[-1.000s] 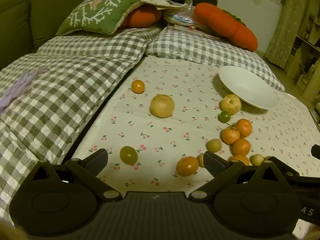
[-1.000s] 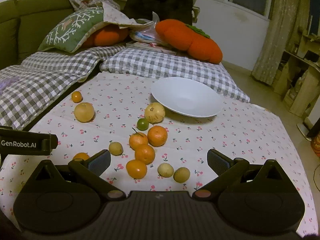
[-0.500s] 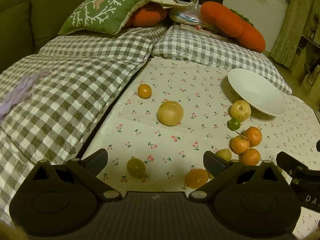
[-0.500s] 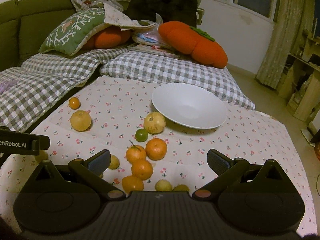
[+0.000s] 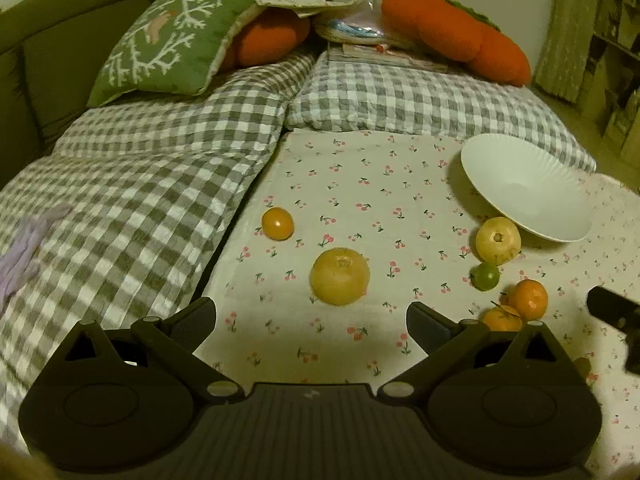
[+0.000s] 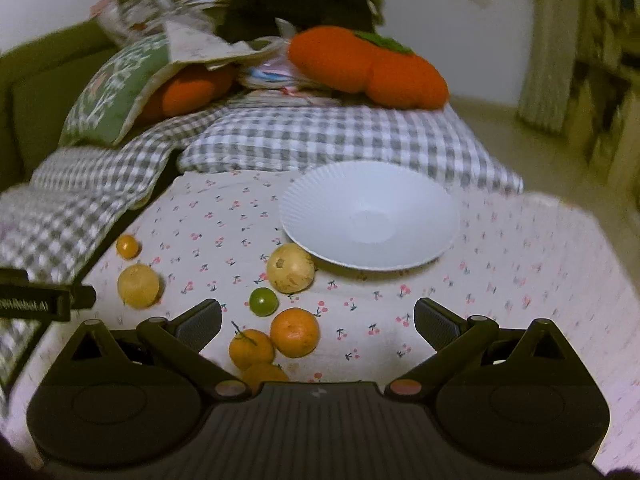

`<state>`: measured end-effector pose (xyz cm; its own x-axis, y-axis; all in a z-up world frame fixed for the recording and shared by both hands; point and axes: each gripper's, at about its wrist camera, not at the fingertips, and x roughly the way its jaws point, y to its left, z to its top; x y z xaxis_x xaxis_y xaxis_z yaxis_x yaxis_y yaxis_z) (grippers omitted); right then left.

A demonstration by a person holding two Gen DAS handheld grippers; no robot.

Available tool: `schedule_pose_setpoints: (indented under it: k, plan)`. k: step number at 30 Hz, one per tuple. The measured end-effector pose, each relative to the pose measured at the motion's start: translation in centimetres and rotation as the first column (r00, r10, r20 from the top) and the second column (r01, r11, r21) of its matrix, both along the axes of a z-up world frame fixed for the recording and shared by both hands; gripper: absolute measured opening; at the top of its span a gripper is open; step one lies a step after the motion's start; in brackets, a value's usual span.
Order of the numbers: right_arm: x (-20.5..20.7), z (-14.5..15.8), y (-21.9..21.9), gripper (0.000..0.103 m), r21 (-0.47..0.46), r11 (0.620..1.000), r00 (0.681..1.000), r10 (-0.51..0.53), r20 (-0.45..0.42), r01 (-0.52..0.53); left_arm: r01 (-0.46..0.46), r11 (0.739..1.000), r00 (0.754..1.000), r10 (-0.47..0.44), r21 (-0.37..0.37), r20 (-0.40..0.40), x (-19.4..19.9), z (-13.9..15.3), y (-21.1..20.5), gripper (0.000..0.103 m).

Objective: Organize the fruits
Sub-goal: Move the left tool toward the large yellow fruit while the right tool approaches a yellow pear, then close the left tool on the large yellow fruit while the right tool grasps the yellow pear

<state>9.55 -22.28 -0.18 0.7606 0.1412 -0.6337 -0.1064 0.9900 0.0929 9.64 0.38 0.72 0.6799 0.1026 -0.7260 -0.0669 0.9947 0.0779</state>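
ribbed white bowl (image 6: 368,216) on cherry-print cloth (image 6: 500,280), round dimpled oranges (image 6: 295,332), smooth lime (image 6: 263,301), both jaws spread, empty

A green branch-patterned cushion (image 5: 172,40) and orange plush pillow (image 5: 452,36) lie on grey checked bedding (image 5: 132,184).

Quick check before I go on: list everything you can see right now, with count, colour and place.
bowl: 1, white, empty, far right of the cherry-print cloth.
large yellow fruits: 2, one mid-cloth, one against the bowl's near rim.
small orange fruit: 1, near the cloth's left edge.
green lime: 1, just in front of the bowl-side yellow fruit.
oranges: 3 visible, clustered nearest the grippers.
checked cushions: grey-white, left and behind.
green pillow: 1, back left.
orange plush: back.
left gripper: open, empty.
right gripper: open, empty.
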Motion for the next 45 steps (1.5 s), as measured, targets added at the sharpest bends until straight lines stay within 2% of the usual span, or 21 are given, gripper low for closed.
schedule_pose_setpoints:
  k: [2,7,8,15,22,26,30,41,45]
  plan:
    - [1.0,-0.4,-0.7,0.103,0.063,0.998,0.999,-0.010,-0.036,0.012,0.018,1.000,0.999,-0.017,0.020,-0.029,1.1,-0.4,-0.1,0.092]
    - [3.1,-1.5,-1.0,0.098,0.093,0.995,0.998,-0.020,-0.067,0.026,0.043,0.999,0.992,-0.041,0.017,-0.115,4.0,-2.5,-0.5,0.092]
    - [3.4,-1.5,-1.2,0.097,0.114,0.993,0.999,-0.017,-0.049,0.022,0.041,0.999,0.991,-0.039,0.014,-0.124,4.5,-2.8,-0.4,0.092]
    - [5.7,-2.2,-1.3,0.095,0.183,0.983,0.997,0.009,-0.081,0.006,-0.008,1.000,0.991,0.005,-0.027,-0.135,7.2,-3.3,0.9,0.092]
    - [7.9,-3.2,-0.5,0.093,0.271,0.963,0.987,0.048,-0.155,-0.004,-0.009,0.997,0.982,-0.006,-0.077,-0.187,8.8,-4.5,0.8,0.090]
    - [9.1,-3.7,0.1,0.090,0.265,0.964,0.986,0.034,-0.160,0.009,0.005,0.996,0.979,-0.024,-0.094,-0.202,9.8,-4.8,0.7,0.085]
    - [10.2,-4.5,0.2,0.081,0.262,0.965,0.983,0.016,-0.181,0.033,0.006,0.995,0.976,-0.028,-0.099,-0.218,10.6,-5.3,0.7,0.081]
    - [11.7,-5.2,0.8,0.072,0.261,0.964,0.985,-0.002,-0.171,0.048,-0.002,0.993,0.969,-0.026,-0.115,-0.244,11.3,-6.3,1.2,0.074]
    - [11.9,-5.4,1.1,0.063,0.260,0.964,0.984,-0.005,-0.177,0.051,0.010,0.994,0.971,-0.035,-0.105,-0.238,11.3,-6.4,1.1,0.073]
